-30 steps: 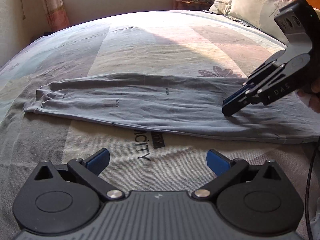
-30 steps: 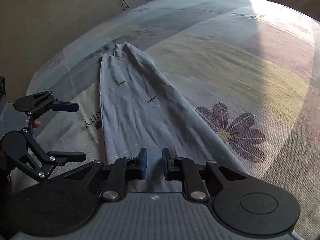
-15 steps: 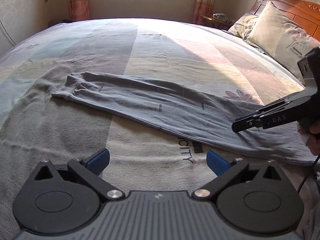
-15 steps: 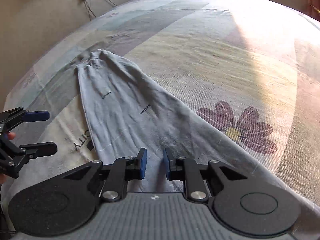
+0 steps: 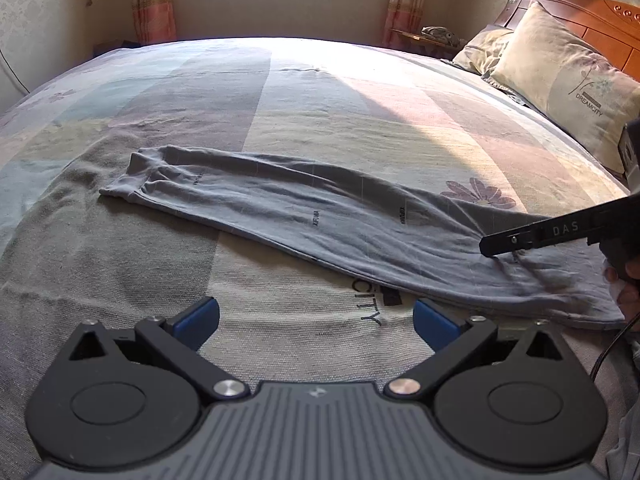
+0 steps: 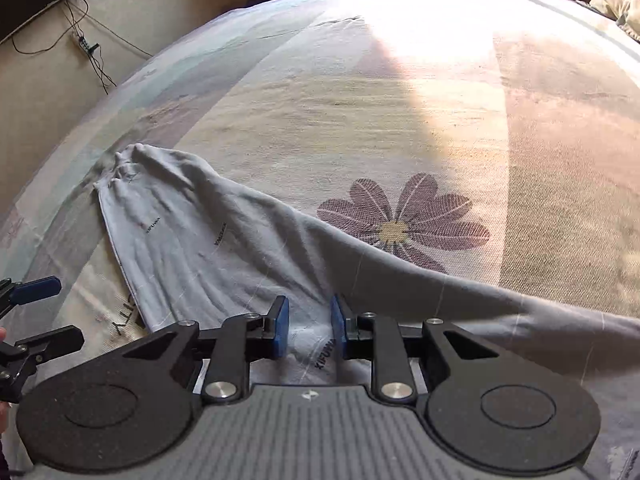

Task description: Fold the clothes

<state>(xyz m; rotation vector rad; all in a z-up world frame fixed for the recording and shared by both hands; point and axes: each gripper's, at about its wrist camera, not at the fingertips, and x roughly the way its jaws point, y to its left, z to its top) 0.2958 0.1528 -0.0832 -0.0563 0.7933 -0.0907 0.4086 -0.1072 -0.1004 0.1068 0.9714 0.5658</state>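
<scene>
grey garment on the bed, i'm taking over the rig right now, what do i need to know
Left gripper: open, empty, over bare bedspread on the near side of the garment.
Right gripper: jaws just been opening; a ridge of cloth lies between the pads, not visibly pinched.
Grey garment: stretched out long and flat on the bed, its narrow bunched end far from the right gripper, its wide end under it. Pillows at the headboard.
Done: folded to a long strip and laid out.
Left: fold it end to end, probably wide end toward narrow end.
</scene>
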